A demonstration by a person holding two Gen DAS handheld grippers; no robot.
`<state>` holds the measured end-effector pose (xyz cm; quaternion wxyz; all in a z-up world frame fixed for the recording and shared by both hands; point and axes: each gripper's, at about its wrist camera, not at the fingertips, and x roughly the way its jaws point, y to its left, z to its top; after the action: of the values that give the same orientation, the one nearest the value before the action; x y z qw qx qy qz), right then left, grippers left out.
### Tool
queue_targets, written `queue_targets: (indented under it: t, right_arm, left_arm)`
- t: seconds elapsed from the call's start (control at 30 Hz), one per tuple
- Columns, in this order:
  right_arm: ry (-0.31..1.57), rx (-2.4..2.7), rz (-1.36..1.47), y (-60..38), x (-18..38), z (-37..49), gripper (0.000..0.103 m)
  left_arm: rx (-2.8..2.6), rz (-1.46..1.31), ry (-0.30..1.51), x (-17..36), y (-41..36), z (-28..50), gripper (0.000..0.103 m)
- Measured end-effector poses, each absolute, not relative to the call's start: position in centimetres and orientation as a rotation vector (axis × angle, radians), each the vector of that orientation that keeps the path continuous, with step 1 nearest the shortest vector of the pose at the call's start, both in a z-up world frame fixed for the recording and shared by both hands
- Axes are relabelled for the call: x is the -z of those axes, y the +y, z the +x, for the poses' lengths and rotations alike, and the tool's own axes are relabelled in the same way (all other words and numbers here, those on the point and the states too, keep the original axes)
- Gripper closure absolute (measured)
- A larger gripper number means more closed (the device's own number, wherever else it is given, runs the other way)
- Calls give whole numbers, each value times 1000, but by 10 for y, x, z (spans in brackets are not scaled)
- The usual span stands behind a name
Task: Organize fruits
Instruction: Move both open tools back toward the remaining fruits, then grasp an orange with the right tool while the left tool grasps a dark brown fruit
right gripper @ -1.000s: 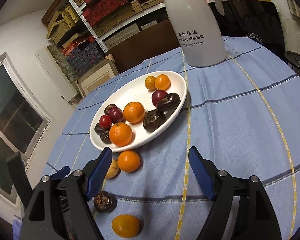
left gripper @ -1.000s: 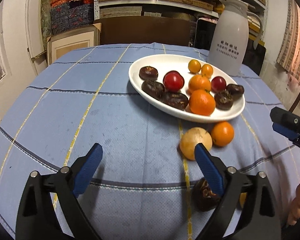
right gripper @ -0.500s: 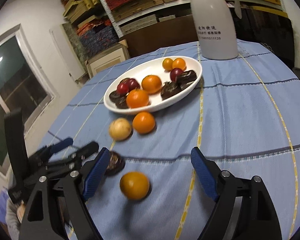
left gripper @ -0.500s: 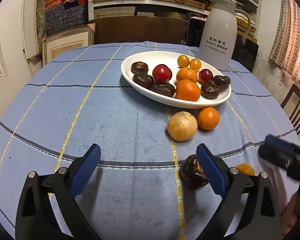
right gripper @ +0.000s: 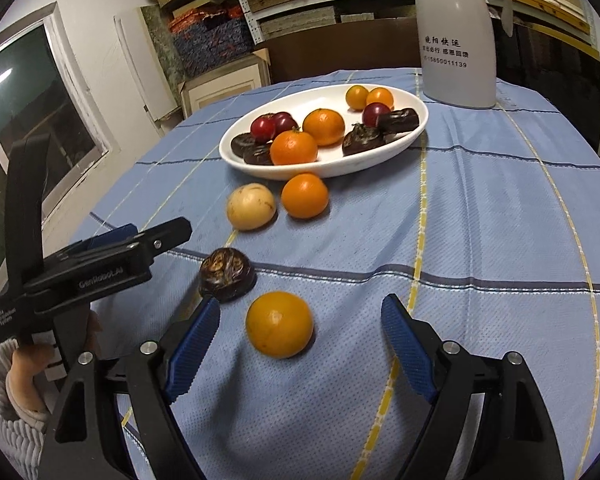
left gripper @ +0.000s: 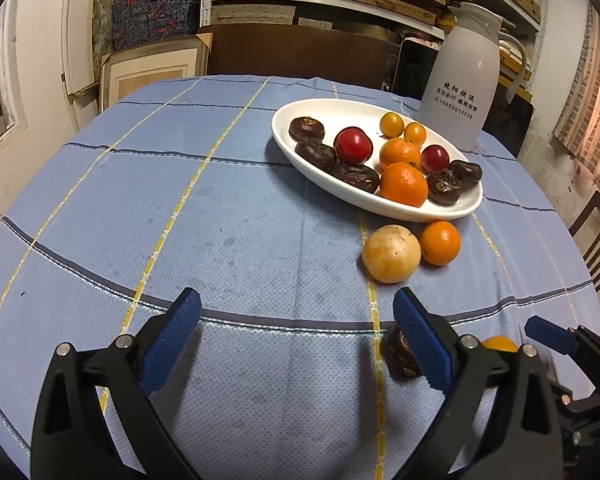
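A white oval plate [right gripper: 414, 138] [left gripper: 288, 142] holds several oranges, red fruits and dark fruits. On the blue cloth lie a pale yellow fruit [right gripper: 251, 206] [left gripper: 391, 253], an orange [right gripper: 304, 195] [left gripper: 440, 242], a dark fruit [right gripper: 227, 269] [left gripper: 398, 354] and a yellow-orange fruit [right gripper: 279, 324] [left gripper: 499, 343]. My right gripper [right gripper: 300, 330] is open, its blue pads on either side of the yellow-orange fruit, not touching. My left gripper [left gripper: 296, 316] is open and empty over bare cloth; its right finger partly hides the dark fruit. It also shows in the right wrist view [right gripper: 100, 256].
A white thermos jug [left gripper: 466, 80] [right gripper: 458, 36] stands behind the plate. The round table [left gripper: 180, 208] has a blue checked cloth. Shelves with boxes and a brown board lie beyond. A chair [left gripper: 596, 248] stands at the right.
My right gripper has come down and forward around the yellow-orange fruit. My left gripper has shifted left and back a little; the plate now sits further right in its view.
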<state>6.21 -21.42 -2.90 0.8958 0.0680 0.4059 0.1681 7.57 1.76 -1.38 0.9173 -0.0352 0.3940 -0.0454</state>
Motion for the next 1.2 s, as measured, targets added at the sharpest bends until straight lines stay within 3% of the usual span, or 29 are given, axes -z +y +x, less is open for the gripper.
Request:
queue_targets:
  t: [0.2,0.3,0.4,0.53,1.13,1.2]
  right_arm:
    - [861,-360,135,-212,31,60,19]
    - [871,-370,127,-210,33,59,25]
    - [894,-377,124,-208,36,61,37]
    - [909,-395,140,-210,38,62,66]
    - [815,-254,342,-263,26,62,66]
    - [819,-254,341,-263,27,62,66]
  left_arm:
    - [92,-65,821,15,17,76,8]
    - [92,-61,825,16,16,76,8]
    - [93,-58,827,16,16,77,8]
    - [98,-48,827,16,14,77,8]
    - [243,145,782,15,-38,59,8]
    - [262,171,784,17,-44,58,21]
